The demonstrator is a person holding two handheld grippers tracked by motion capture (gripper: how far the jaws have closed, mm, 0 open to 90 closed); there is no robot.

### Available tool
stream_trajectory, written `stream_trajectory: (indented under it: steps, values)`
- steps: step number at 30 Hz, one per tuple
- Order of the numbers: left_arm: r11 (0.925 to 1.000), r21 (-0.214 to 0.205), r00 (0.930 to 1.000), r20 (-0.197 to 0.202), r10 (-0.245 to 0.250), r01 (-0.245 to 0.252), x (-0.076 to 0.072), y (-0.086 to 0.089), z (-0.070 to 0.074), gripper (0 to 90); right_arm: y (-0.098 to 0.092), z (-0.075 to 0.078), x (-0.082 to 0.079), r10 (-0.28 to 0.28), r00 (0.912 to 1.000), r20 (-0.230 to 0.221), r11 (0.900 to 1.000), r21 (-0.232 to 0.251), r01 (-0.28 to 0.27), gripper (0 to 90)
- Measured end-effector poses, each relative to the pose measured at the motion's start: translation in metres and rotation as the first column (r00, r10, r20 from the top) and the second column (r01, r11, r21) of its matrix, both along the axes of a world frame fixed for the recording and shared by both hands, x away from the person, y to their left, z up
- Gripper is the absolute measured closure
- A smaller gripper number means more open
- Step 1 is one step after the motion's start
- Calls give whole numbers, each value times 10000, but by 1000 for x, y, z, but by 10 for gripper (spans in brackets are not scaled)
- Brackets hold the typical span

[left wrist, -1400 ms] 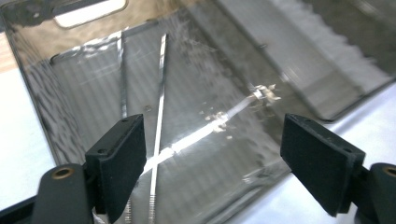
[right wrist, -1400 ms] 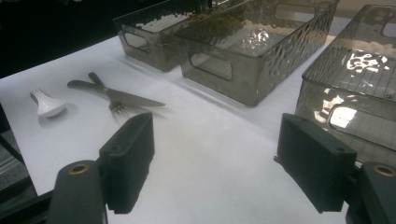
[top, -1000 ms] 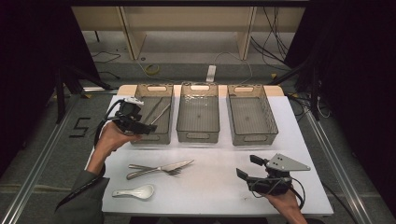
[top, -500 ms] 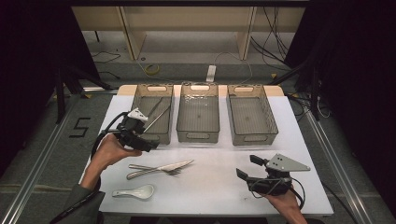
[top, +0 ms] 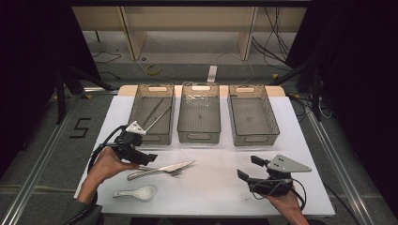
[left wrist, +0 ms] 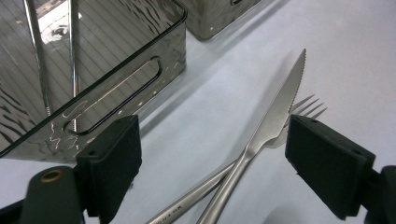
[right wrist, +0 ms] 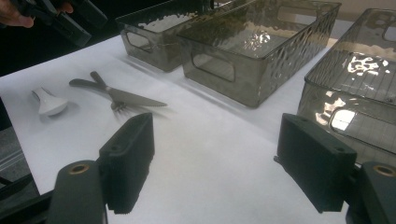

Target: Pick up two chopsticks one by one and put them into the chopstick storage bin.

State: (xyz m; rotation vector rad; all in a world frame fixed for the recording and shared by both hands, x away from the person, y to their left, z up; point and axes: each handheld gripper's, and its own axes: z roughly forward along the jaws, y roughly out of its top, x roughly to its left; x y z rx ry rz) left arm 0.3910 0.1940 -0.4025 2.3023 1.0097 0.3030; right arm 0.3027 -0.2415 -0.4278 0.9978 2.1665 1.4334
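Left gripper (top: 146, 158) hangs with its jaws spread wide and nothing between them, just above the knife (top: 165, 169) and fork (top: 174, 173), which lie crossed on the table (top: 216, 180) right under and ahead of it — in the left gripper view the knife (left wrist: 261, 140) runs up between the two pads, the fork (left wrist: 306, 106) tines peeking out behind the blade. Beyond that gripper and close to it stands the left bin (top: 152, 115), holding a pair of thin metal rods that lean on its wall; the middle bin (top: 199, 113) and right bin (top: 252, 115) follow in a row farther to its right. Right gripper (top: 247, 169) rests low over the table well apart from the cutlery, jaws likewise parted and empty; its own view looks across bare cloth toward the knife (right wrist: 122, 95) and the bins. Nearer the person than the left gripper, just past the knife handle, lies a white spoon (top: 136, 192), bowl up.
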Motion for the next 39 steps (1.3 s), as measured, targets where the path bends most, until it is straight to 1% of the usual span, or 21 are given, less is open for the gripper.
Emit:
stream_trajectory:
  steps: [2, 4, 8, 9, 12, 15, 19, 21, 23, 25, 26, 29, 32, 38, 39]
  values:
    - [9999, 12, 9999, -64, -111, 111, -2, -1, -3, 182, 0, -1, 0, -4, 10000, -22, 10000, -15, 4, 283]
    - [9997, 123, 9997, -112, -199, 200, -4, -3, -4, 181, 0, 0, 0, 3, 10000, -6, 10000, -13, -3, 283]
    - [9994, 101, 9992, -232, -329, 331, -6, -3, -5, 178, 0, -1, 0, -23, 10000, -16, 10000, -9, 23, 283]
    - [9995, 40, 9992, -239, -314, 315, -7, -3, -6, 178, 0, -1, 1, -19, 10000, -21, 10000, 0, 19, 283]
    - [9991, 181, 9986, -372, -382, 389, -9, 0, -8, 178, 0, -1, 1, 9, 10000, 8, 10000, -11, -9, 283]
    - [9986, 378, 9984, -438, -351, 368, -11, 1, -12, 178, 0, -1, 1, 18, 10000, -22, 10000, 6, -18, 283]
    - [9980, 438, 9975, -571, -422, 447, -15, -1, -15, 177, -1, -1, 1, 15, 10000, -22, 10000, 7, -15, 283]
    - [9979, 430, 9970, -627, -464, 491, -18, 1, -18, 175, -1, -1, 1, -2, 10000, -11, 10000, 23, 2, 283]
    - [9979, 478, 9971, -642, -405, 436, -21, 3, -20, 175, -1, -1, 1, -17, 10000, -14, 10000, 14, 17, 283]
    - [9978, 484, 9964, -738, -420, 457, -22, 4, -22, 175, -1, -1, 1, -12, 10000, -16, 10000, -4, 12, 283]
    - [9983, 438, 9967, -729, -364, 397, -23, 4, -22, 175, -1, -1, 1, -3, 10000, -23, 10000, -2, 3, 283]
    - [9982, 345, 9961, -755, -456, 483, -26, 2, -23, 175, -1, -1, 1, -21, 10000, -7, 10000, 6, 21, 283]
    - [9978, 419, 9957, -790, -485, 519, -29, 0, -26, 175, -2, -1, 1, -48, 10000, -16, 10000, -23, 48, 283]
    - [9974, 562, 9951, -901, -408, 460, -33, 4, -31, 174, -2, -2, 2, -75, 10000, -32, 10000, -32, 75, 283]
    - [9968, 636, 9949, -917, -420, 479, -33, 4, -31, 175, -1, -2, 2, -70, 10000, -23, 10000, -36, 70, 283]
